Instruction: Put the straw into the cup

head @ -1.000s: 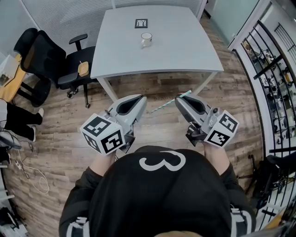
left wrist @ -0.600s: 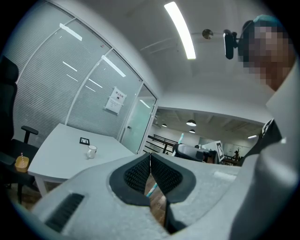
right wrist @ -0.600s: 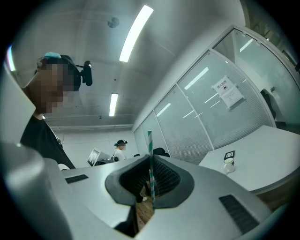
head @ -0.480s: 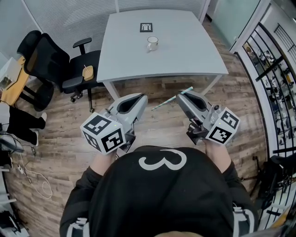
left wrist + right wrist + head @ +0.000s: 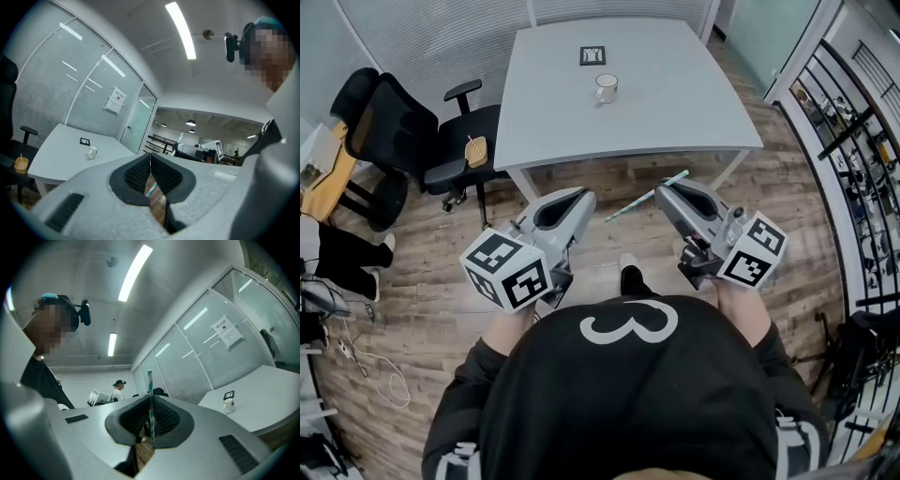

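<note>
A white cup (image 5: pixel 606 88) stands on the far half of the grey table (image 5: pixel 684 103), well ahead of both grippers. In the right gripper view the cup (image 5: pixel 228 405) is small at the right, and in the left gripper view the cup (image 5: pixel 92 152) is at the left. My right gripper (image 5: pixel 662 192) is shut on a teal-and-white striped straw (image 5: pixel 645 197), which sticks out leftward over the wooden floor. The straw (image 5: pixel 150 397) stands upright between the shut pads. My left gripper (image 5: pixel 578 197) is shut with nothing in it, level with the right one, short of the table's near edge.
A black office chair (image 5: pixel 398 127) stands left of the table with a small brown object on its seat. A square marker card (image 5: pixel 592 55) lies beyond the cup. A metal railing (image 5: pixel 853 141) runs along the right. A shoe (image 5: pixel 630 278) shows between the grippers.
A shoe has come into view between the grippers and the scene has shifted slightly. Both grippers stay shut, the straw still in the right one.
</note>
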Demonstrator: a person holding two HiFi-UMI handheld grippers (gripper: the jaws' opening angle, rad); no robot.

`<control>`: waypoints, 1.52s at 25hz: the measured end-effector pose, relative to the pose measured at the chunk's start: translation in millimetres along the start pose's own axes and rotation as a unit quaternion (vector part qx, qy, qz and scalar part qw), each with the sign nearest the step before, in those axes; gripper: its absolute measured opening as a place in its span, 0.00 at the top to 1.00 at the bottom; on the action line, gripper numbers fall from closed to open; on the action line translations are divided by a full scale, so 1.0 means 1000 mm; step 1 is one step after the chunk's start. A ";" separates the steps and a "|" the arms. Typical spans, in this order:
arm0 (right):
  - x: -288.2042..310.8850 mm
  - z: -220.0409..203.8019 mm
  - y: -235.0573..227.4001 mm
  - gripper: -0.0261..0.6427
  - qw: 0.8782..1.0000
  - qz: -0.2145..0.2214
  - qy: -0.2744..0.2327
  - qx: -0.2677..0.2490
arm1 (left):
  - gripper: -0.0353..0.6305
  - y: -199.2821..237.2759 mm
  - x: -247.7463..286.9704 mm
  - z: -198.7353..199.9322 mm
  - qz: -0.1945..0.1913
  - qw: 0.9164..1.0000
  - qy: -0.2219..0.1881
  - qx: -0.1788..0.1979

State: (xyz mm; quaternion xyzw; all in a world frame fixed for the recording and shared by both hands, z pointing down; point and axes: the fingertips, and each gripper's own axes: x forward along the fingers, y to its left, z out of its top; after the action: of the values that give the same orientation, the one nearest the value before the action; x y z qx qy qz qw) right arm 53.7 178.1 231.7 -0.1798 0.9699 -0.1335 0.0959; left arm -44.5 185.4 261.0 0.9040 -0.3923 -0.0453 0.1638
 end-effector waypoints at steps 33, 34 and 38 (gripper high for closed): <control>0.067 0.032 -0.228 0.92 0.999 0.018 0.003 0.050 | 0.92 0.141 0.170 0.026 0.055 0.998 0.027 -0.032; 0.068 0.033 -0.234 0.92 0.998 0.020 0.003 0.051 | 0.92 0.145 0.175 0.027 0.058 0.997 0.028 -0.033; 0.074 0.048 -0.270 0.92 0.998 0.028 -0.001 0.051 | 0.92 0.159 0.208 0.040 0.065 0.997 0.027 -0.028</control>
State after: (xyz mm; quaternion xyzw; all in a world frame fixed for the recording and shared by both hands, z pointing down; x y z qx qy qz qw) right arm 84.1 -103.2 254.9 -0.1471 0.9664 -0.1800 0.1094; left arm -19.9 -76.8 286.1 0.8727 -0.4439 -0.0212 0.2021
